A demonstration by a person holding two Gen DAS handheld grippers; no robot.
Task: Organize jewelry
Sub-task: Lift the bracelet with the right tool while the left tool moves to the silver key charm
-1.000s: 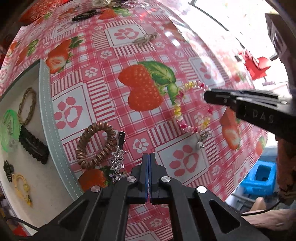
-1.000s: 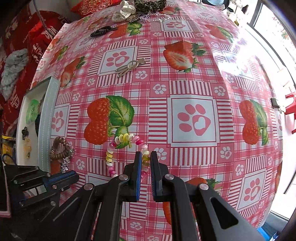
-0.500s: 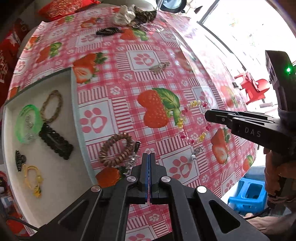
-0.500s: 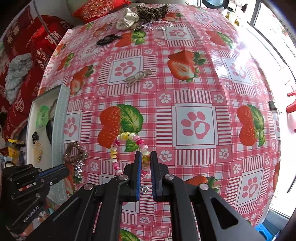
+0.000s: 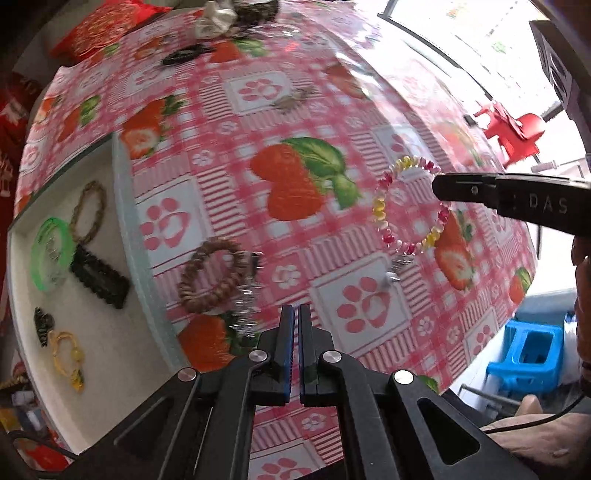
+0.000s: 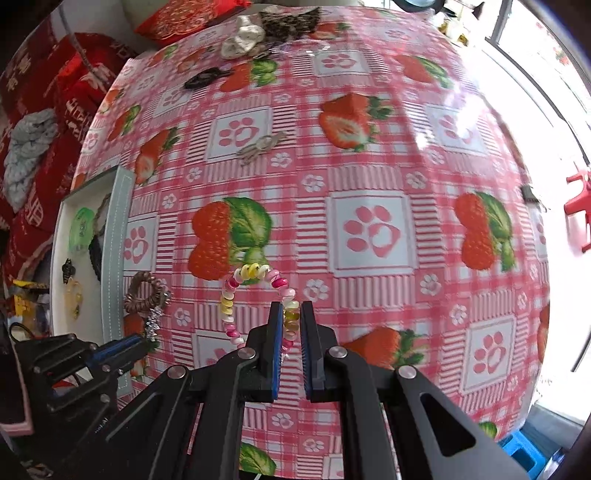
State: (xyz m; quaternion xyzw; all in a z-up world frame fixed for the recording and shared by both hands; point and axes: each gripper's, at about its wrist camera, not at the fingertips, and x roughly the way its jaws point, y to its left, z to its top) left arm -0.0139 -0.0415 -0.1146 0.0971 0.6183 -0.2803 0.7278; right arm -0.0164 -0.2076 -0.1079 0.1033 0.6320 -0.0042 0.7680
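Observation:
My right gripper (image 6: 291, 314) is shut on a pink, yellow and white beaded bracelet (image 6: 236, 291), which hangs above the cloth; from the left wrist view the same bracelet (image 5: 384, 206) dangles from the right gripper (image 5: 441, 186) with a small charm below it. My left gripper (image 5: 296, 314) is shut with nothing between its pads, just right of a brown spiral hair tie (image 5: 212, 275) and a silver star clip (image 5: 245, 306) lying on the table. A white tray (image 5: 147, 295) at the left holds a green bangle, a brown ring, a black clip and a yellow piece.
The table wears a pink strawberry and paw-print cloth (image 6: 369, 225). A metal clip (image 6: 260, 146) lies mid-table, a black clip (image 6: 205, 77) and a heap of items (image 6: 266, 29) at the far edge. Red cushions (image 6: 48, 110) sit left; a blue stool (image 5: 532, 354) stands below right.
Both grippers have risen, so more of the table shows. The beaded bracelet has come off the cloth in the right gripper. The left gripper has stayed shut and empty.

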